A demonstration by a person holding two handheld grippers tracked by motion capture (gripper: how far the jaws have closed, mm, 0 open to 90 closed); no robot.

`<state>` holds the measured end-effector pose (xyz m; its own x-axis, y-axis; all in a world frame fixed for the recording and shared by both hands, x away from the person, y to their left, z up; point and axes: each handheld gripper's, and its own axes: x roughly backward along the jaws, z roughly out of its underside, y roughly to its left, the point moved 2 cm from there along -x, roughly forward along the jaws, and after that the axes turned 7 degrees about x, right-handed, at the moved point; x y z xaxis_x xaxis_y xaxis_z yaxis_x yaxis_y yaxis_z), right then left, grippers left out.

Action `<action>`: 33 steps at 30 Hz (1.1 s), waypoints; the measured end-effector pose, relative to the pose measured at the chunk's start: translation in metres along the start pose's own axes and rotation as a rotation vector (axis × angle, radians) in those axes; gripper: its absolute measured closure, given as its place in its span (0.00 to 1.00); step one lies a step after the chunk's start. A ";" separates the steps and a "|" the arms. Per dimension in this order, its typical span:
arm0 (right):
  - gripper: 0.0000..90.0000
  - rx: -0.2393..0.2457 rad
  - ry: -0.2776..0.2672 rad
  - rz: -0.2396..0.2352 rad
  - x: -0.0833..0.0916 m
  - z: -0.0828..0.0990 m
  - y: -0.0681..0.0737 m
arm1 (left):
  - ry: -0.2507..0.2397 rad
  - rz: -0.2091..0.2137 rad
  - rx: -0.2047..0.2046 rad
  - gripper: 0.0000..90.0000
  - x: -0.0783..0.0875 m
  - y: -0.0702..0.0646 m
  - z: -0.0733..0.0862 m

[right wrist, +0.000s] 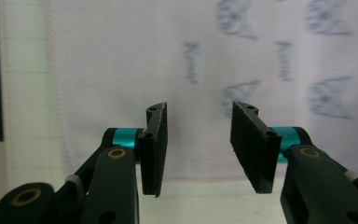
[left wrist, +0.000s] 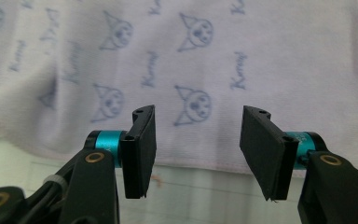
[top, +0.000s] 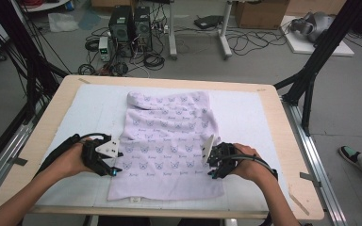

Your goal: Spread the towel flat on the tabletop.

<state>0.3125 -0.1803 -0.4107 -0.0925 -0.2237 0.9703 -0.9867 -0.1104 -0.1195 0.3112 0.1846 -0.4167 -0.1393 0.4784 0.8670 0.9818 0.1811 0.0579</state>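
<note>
I see the table (top: 283, 141) carrying the lilac towel (top: 167, 136) spread flat at its middle. My left gripper (top: 114, 170) sits at the towel's left edge, right gripper (top: 212, 173) at its right edge; both stand parted, gripping nothing.

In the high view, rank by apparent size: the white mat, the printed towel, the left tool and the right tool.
1. White mat
2. Printed towel
3. Left tool and right tool: they look about alike, so no ranking between them.
</note>
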 end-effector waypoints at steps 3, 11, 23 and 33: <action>0.66 0.007 0.042 -0.014 -0.009 -0.003 0.005 | 0.038 0.014 0.004 0.53 -0.006 -0.001 0.002; 0.81 0.015 0.130 -0.069 -0.018 -0.011 -0.004 | 0.117 0.047 0.005 0.64 -0.020 0.007 -0.007; 0.99 -0.029 0.088 -0.114 -0.014 -0.007 -0.009 | 0.119 0.099 0.060 0.98 -0.019 0.007 -0.010; 0.99 -0.037 -0.125 -0.170 0.034 -0.004 0.020 | -0.023 0.184 0.050 0.98 0.033 -0.017 -0.003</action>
<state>0.2889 -0.1862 -0.3796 0.0911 -0.3237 0.9418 -0.9911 -0.1218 0.0540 0.2901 0.1948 -0.3874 0.0385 0.5267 0.8492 0.9834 0.1311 -0.1258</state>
